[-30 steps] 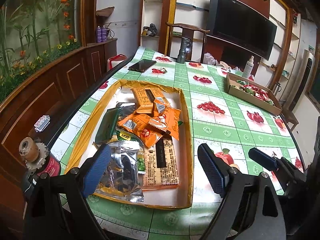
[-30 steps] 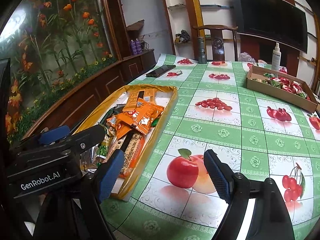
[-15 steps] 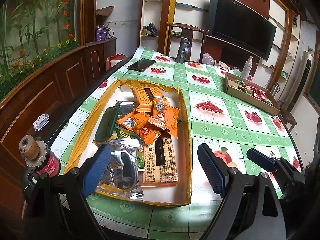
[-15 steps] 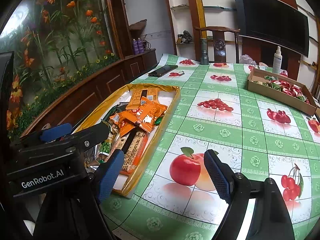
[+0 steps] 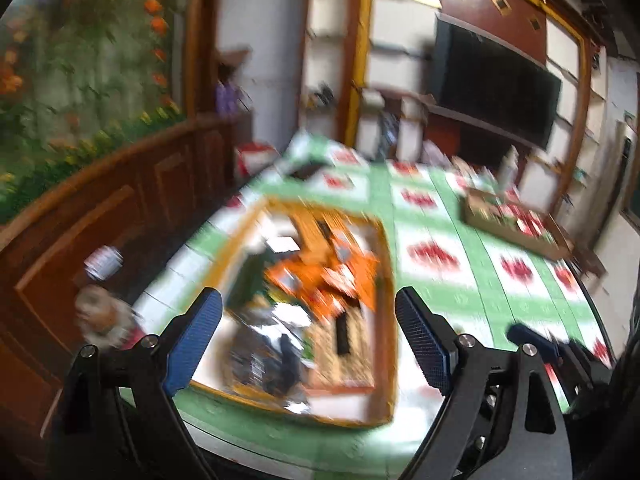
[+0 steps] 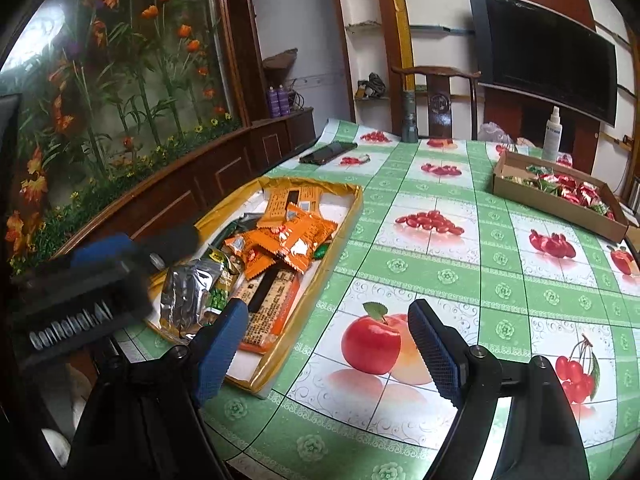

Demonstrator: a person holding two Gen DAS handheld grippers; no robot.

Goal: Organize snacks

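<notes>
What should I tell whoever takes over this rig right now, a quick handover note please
Left gripper: open, holding nothing, above the near end of the yellow tray; its view is blurred.
Right gripper: open, holding nothing, above the tablecloth right of the tray.
Snacks: orange packets, a silver pouch and a long bar lie jumbled in the tray. The cardboard box at far right holds red and green packets.
Done: no sorting is evident.
Left: all of it.

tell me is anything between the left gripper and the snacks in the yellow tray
Nothing visible: the open left gripper hangs above the yellow tray's near end, the silver packet straight ahead. The view is blurred.
</notes>
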